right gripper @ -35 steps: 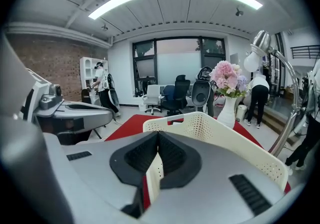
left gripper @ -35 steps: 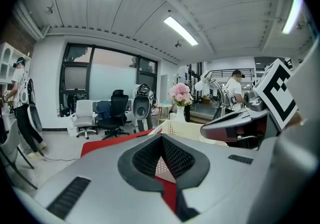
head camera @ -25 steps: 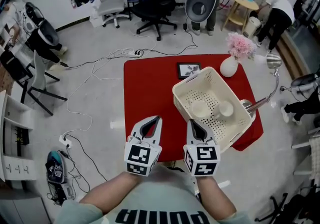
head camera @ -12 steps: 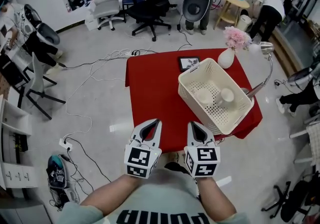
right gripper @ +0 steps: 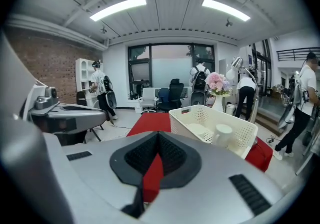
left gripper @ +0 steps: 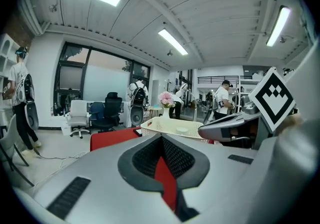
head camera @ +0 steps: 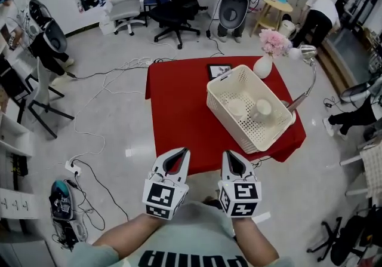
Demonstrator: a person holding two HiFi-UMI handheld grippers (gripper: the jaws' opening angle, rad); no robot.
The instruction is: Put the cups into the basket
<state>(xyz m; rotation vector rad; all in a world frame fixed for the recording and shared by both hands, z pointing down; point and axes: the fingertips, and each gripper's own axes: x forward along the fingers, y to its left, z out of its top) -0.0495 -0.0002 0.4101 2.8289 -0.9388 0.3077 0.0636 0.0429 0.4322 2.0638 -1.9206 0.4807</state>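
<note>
Apparently the loading is finishing rather than beginning. Both cups are sitting inside the basket [head camera: 230, 120], which is resting on the right half of the red table [head camera: 179, 110]. One cup [head camera: 237, 106] is lying toward the middle of the perforated floor. The other cup [head camera: 261, 109] is standing just beside it on the right, its handle showing in the right gripper view. No cup is showing on the bare cloth.

The left tongs [head camera: 181, 153] and the right tongs [head camera: 227, 155] are hovering side by side off the near edge of the table. They are close to the person's body and well apart from the basket. Each pair is pressed together at the tips and pinching nothing. In each gripper view only red cloth is showing behind the pads.

Judging from this, the step in hand is holding clear and checking the result. Doing it well is meaning keeping both tongs level and off the table edge, so that nothing is nudging the cloth or dragging the basket. It is also worth looking along the far side, where a vase of flowers [head camera: 262, 64], a small picture frame [head camera: 219, 70] and a lamp [head camera: 301, 54] are crowding the basket. A cup hiding behind them would be calling for spreading the tongs before reaching in. The approach should then be coming over the near rim, not past the vase.
</note>
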